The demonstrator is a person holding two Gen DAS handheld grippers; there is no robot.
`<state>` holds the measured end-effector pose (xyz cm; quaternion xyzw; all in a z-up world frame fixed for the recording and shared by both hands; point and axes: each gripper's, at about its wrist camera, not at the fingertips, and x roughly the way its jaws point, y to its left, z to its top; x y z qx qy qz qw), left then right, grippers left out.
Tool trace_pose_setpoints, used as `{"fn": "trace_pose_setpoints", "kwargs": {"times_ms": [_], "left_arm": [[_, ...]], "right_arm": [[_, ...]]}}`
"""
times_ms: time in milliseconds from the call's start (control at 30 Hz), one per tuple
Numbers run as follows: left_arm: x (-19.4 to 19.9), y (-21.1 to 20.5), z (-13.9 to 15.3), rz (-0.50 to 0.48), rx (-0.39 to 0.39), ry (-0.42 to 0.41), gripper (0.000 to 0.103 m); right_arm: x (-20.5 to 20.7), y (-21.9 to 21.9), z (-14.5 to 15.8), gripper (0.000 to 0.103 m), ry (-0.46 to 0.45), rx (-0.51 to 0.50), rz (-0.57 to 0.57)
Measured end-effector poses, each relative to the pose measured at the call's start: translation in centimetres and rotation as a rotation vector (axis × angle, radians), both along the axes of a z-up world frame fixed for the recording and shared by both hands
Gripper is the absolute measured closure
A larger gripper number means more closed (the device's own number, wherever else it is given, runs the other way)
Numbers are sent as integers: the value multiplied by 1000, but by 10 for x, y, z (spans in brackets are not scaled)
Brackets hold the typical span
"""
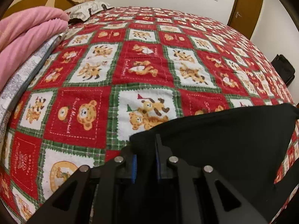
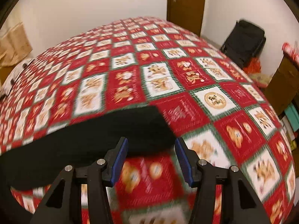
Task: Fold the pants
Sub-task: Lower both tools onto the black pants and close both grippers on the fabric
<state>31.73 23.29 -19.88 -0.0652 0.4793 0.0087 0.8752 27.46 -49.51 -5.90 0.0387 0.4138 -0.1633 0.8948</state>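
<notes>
The black pants (image 1: 224, 140) lie on a red, white and green patchwork bedspread (image 1: 130, 65). In the left wrist view my left gripper (image 1: 145, 145) is shut on the pants' near left corner, with the cloth pinched between its blue pads. In the right wrist view the pants (image 2: 93, 136) stretch as a black band from the left edge to the middle. My right gripper (image 2: 151, 145) is open, its blue-padded fingers (image 2: 121, 155) wide apart around the pants' right corner, with the cloth edge lying between them. This view is motion-blurred.
A pink blanket (image 1: 28, 37) and a grey-white pillow (image 1: 87, 9) lie at the bed's far left. A brown door (image 2: 186, 1) is behind the bed. A black bag (image 2: 244, 41) and cluttered shelves (image 2: 287, 102) stand to the right.
</notes>
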Motion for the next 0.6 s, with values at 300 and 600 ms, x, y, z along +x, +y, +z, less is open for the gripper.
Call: {"fn": "trace_pose_setpoints", "kwargs": {"times_ms": [300, 600], "left_arm": [[1, -2, -6, 5, -8, -47, 87], [3, -7, -9, 15, 16, -75, 87]], "right_arm": [[82, -52, -22, 49, 99, 167, -14], [99, -58, -49, 92, 204, 299, 75]]}}
